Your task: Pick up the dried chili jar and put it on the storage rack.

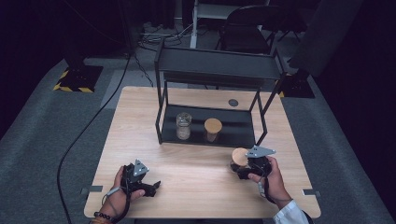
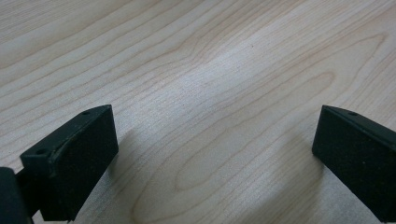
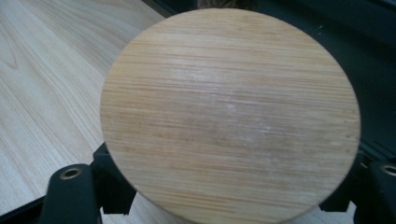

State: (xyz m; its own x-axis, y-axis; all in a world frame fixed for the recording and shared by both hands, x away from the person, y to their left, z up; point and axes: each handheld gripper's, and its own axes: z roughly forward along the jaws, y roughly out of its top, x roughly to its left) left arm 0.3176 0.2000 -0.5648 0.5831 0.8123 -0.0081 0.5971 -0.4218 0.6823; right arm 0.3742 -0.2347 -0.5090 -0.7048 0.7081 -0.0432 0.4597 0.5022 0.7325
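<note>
Gripped at its rim by the right gripper (image 1: 242,171), just before the shelf (image 1: 210,126), the wooden lid (image 3: 229,114) seems light, stiff, smooth; left gripper (image 2: 215,154) gapes empty.

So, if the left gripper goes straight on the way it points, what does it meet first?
Probably the light wooden table: the left gripper, jaws open and empty, points down at bare tabletop.

Pale wood grain runs under me on the table (image 2: 201,70), smooth, with a soft sheen. My pads (image 2: 70,158) look like matt black foam, slightly rough. The round lid (image 3: 229,112) I'm gripping is streaky bamboo, satin-dull. Far off, the jar (image 1: 183,125) looks like clear glass, the rack (image 1: 219,63) matt dark metal.
</note>
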